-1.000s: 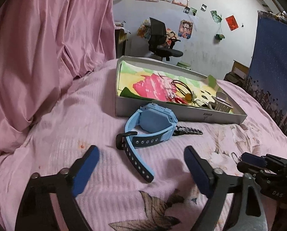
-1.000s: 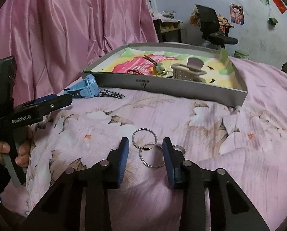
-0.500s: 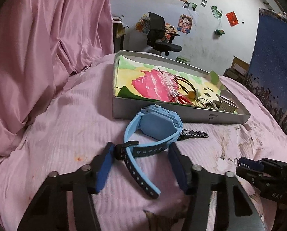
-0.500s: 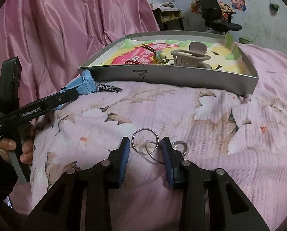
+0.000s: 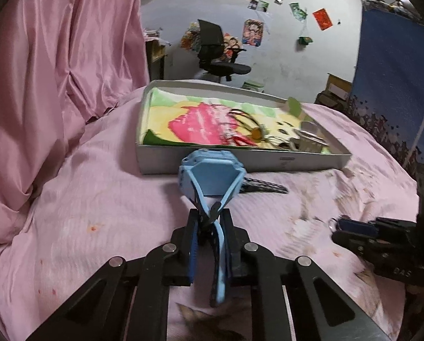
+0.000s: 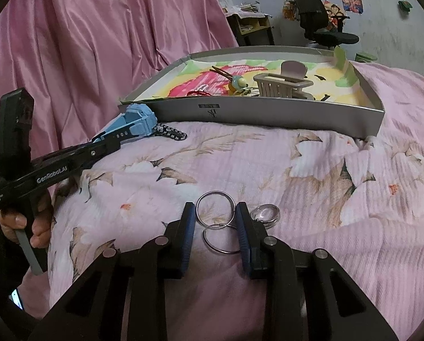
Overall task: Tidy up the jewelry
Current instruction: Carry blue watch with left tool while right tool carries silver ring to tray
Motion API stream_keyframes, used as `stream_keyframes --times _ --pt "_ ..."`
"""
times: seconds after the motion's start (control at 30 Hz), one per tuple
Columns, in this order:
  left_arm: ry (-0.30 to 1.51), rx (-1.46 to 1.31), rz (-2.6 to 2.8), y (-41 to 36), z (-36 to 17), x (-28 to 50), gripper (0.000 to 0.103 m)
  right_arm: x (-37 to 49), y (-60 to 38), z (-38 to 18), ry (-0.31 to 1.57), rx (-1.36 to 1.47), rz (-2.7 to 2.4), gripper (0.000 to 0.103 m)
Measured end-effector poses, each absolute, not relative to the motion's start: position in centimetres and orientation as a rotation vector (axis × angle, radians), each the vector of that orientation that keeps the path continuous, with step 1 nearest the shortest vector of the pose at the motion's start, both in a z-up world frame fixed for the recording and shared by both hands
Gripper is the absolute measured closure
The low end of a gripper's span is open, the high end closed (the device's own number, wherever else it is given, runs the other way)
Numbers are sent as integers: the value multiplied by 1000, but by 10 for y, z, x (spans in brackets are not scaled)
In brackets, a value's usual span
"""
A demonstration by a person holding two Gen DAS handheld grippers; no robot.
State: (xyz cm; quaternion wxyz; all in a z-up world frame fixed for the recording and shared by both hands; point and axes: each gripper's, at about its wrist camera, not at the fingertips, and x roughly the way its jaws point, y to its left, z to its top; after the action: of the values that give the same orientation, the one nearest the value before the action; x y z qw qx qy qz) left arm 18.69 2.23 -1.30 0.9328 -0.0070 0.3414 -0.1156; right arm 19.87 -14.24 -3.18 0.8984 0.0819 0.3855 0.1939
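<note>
A light blue watch lies on the pink bedspread in front of the grey tray. My left gripper is shut on the watch's strap; it also shows in the right wrist view, with the watch at its tips. My right gripper sits part open around linked metal key rings on the bedspread, its pads close to them; a silver ring lies just right. The tray holds a hair claw clip, hair ties and small pieces.
A black patterned hair clip lies beside the watch against the tray's front wall. Pink curtain folds rise on the left. A blue hanging cloth stands on the right. An office chair stands behind the bed.
My left gripper moved forward and closed on the watch strap, tilting the watch up. My right gripper stayed around the key rings, which shifted slightly between its fingers.
</note>
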Motion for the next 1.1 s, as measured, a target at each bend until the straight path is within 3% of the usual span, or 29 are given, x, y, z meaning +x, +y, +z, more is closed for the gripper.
stream_keyframes --times 0.57,1.1 --pt "619 28 -297 -12 16 157 91 187 -147 5 664 178 423 77" --pt "544 -107 -146 4 52 232 91 262 -141 72 486 164 369 77"
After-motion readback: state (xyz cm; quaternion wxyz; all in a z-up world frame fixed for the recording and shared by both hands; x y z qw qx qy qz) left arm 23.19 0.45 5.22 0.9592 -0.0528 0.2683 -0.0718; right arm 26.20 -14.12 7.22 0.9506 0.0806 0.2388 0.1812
